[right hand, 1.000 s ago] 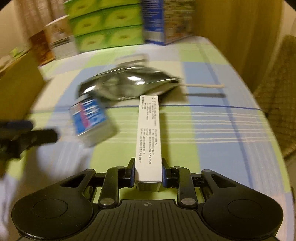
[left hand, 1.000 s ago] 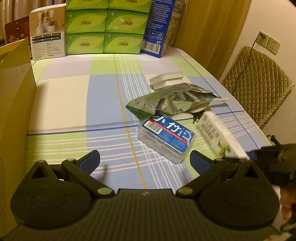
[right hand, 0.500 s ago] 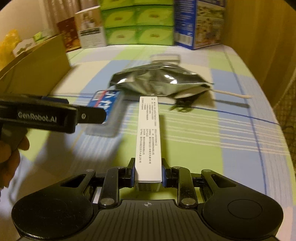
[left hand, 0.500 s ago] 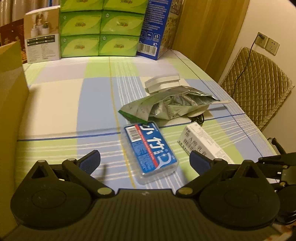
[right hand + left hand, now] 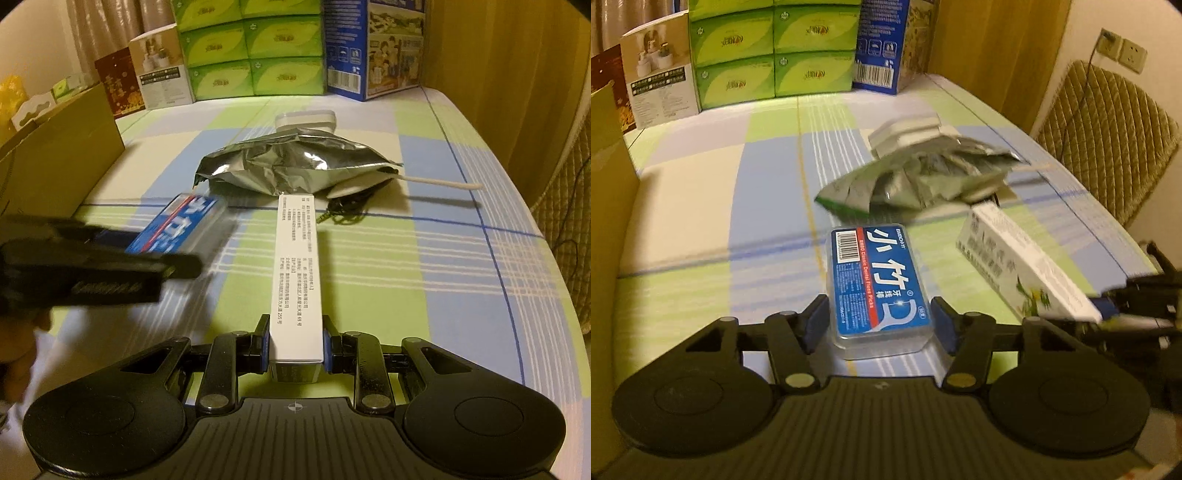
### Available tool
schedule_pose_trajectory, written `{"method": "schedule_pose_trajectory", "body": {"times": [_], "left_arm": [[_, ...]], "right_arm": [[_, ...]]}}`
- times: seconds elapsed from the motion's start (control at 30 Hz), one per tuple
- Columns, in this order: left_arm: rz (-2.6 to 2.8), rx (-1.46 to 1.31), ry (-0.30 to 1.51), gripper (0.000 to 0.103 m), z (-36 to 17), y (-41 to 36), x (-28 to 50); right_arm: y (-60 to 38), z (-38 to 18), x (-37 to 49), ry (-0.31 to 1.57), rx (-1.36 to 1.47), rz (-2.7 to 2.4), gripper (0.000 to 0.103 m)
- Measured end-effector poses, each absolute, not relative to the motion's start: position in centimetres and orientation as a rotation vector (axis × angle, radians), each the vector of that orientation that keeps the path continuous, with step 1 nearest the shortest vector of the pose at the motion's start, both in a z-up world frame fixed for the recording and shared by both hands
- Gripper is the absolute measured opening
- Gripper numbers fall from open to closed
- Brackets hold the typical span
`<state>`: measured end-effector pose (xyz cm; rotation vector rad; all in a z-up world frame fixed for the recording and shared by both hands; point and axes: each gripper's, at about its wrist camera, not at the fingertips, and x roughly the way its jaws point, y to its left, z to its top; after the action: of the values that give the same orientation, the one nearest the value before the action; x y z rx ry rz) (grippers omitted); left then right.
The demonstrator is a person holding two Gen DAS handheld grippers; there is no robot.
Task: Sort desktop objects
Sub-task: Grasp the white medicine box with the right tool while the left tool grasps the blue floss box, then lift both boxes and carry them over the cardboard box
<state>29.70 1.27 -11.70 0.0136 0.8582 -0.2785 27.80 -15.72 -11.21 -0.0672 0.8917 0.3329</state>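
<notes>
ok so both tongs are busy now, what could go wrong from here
The left tongs straddle only the near end of the floss pick box; the pads look close but contact is unclear, so it might tip or slip when lifted. The right tongs pinch the long white carton at one end, so it could droop or swing into the foil bag.

The blue label on the clear plastic box (image 5: 877, 284) reads "BMBO Classic Dental Floss Picks" beside large white characters "小竹" and a barcode. The long white carton (image 5: 296, 273) carries small print with "69" and "255".
</notes>
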Motion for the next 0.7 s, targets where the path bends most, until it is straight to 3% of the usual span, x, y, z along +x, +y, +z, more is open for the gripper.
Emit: {"method": "schedule_pose_trajectory", "body": {"times": [0.33,0.43,0.7], "left_arm": [[-0.315,0.022,0.894,0.055,-11.4,1.3,21.1],[-0.311,0.043,0.867,0.06,-11.3,1.2,20.9],[-0.304,0.039,0.853,0.059,-11.6,0.7,22.5]], "right_arm": [[-16.2,-11.0,22.3,0.899,-0.072,0.338,0.024],[-16.0,-11.0,22.3,0.882,-0.084,0.34,0.024],[-15.9,-11.5,24.0,0.864,-0.069,0.336,0.025]]}}
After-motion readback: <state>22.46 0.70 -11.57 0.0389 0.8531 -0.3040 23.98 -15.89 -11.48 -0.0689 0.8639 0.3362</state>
